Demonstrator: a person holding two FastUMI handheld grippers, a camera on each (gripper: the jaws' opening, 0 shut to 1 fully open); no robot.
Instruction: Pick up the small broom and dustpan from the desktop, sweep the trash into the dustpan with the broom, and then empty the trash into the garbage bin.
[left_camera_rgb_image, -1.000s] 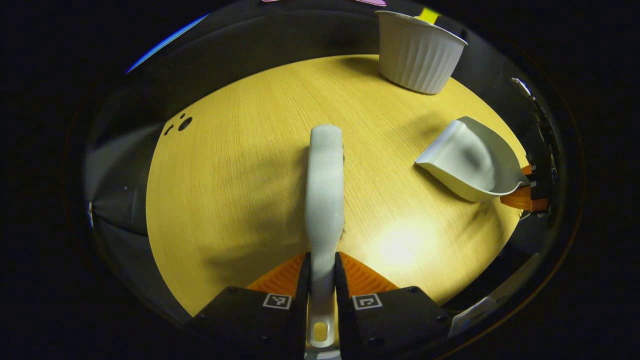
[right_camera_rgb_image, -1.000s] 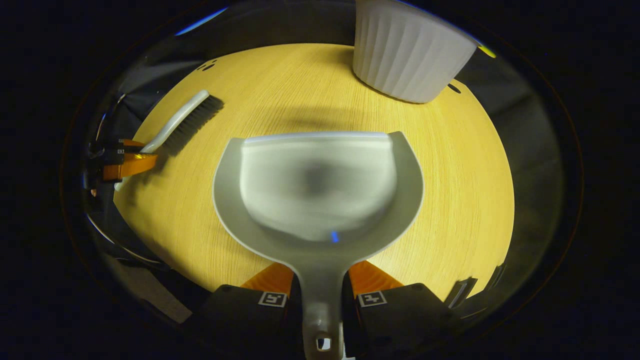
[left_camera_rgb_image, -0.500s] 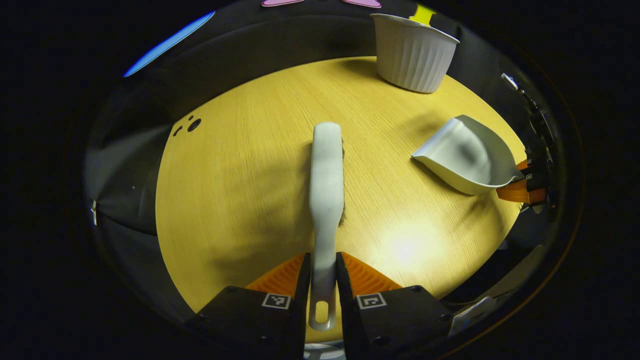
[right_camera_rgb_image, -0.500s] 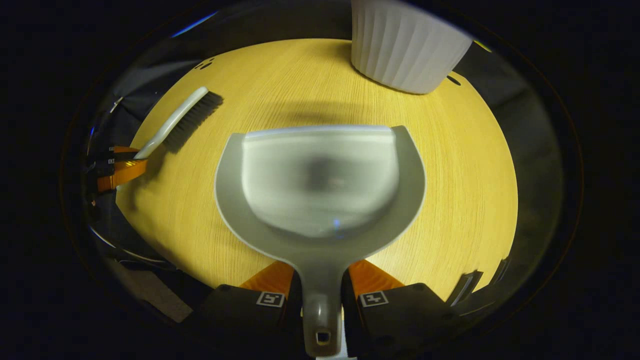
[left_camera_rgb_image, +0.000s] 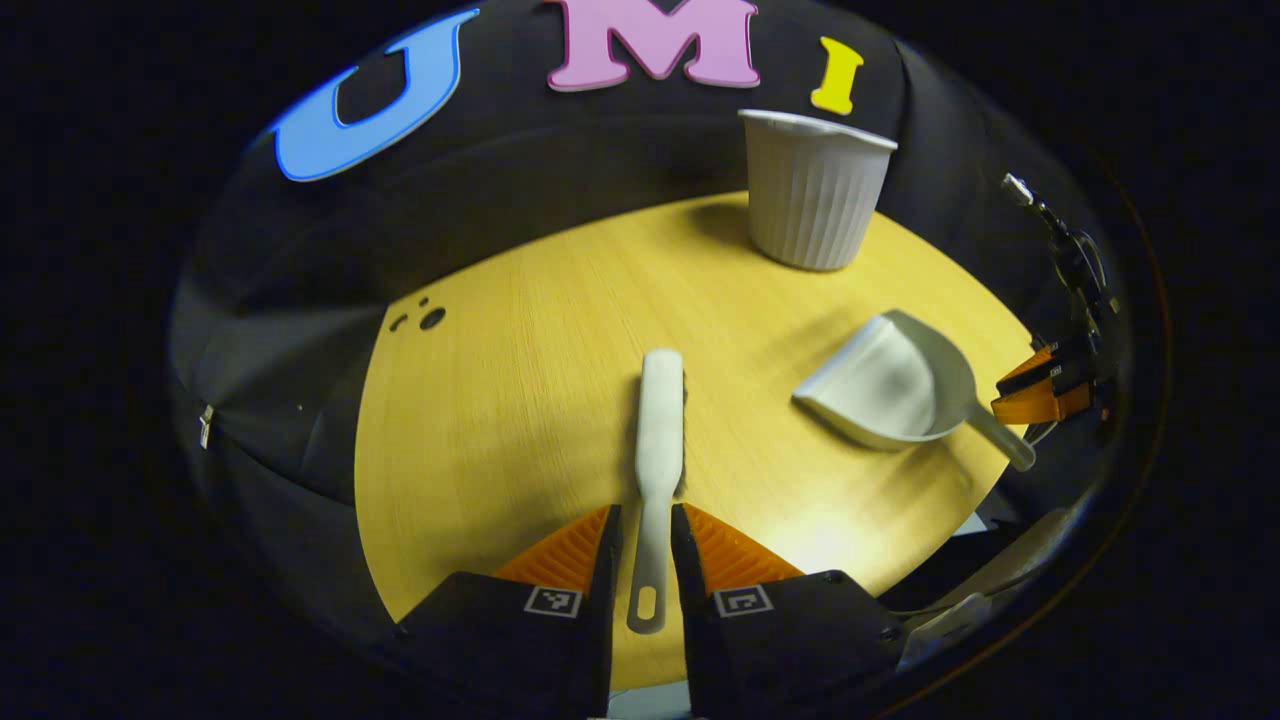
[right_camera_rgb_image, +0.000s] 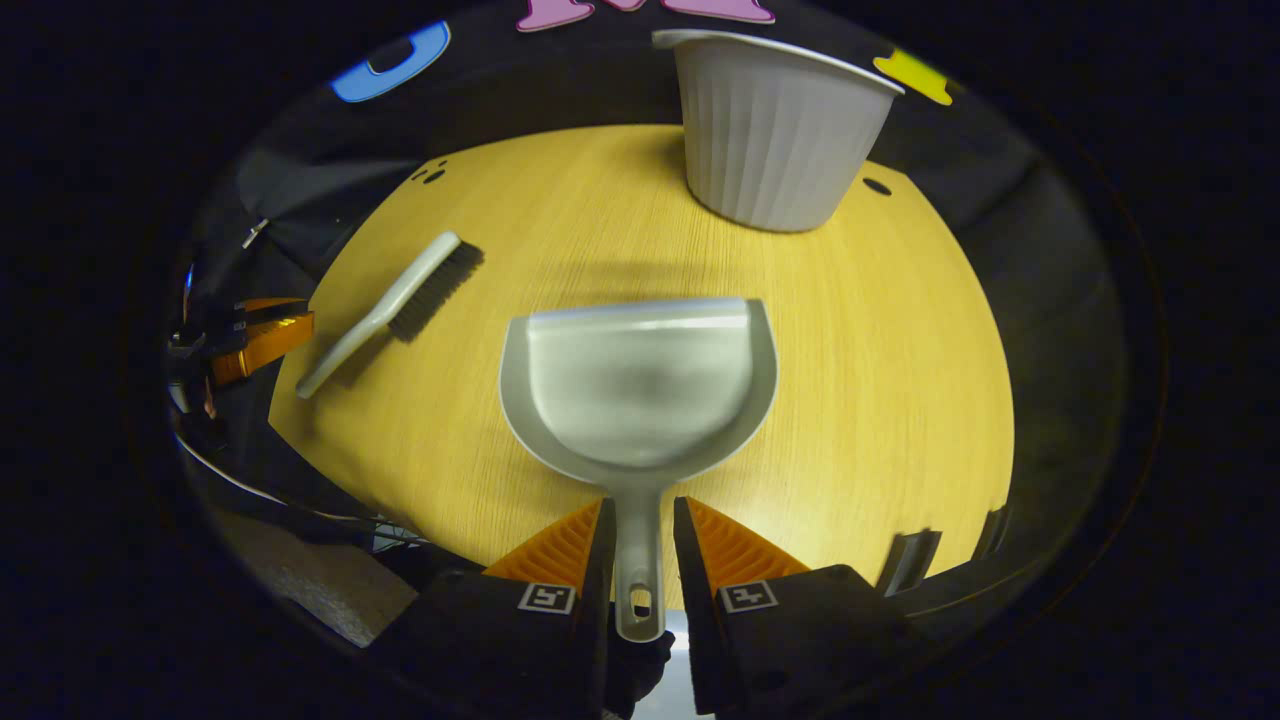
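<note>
On the tabletop (left_camera_rgb_image: 500, 420) — broom (left_camera_rgb_image: 660, 420) and dustpan (right_camera_rgb_image: 640, 390) lie free; both jaws open, empty.
No trash shows there or in the dustpan — garbage bin (right_camera_rgb_image: 775, 140) upright.

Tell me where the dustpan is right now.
The dustpan lies on the wooden tabletop, in the centre of the right gripper view. Its handle points back between the right gripper fingers, and the white ribbed bin stands beyond it.

The garbage bin's (right_camera_rgb_image: 778, 140) inside is hidden — the broom's (left_camera_rgb_image: 660, 430) bristles mostly hidden beneath its back.
</note>
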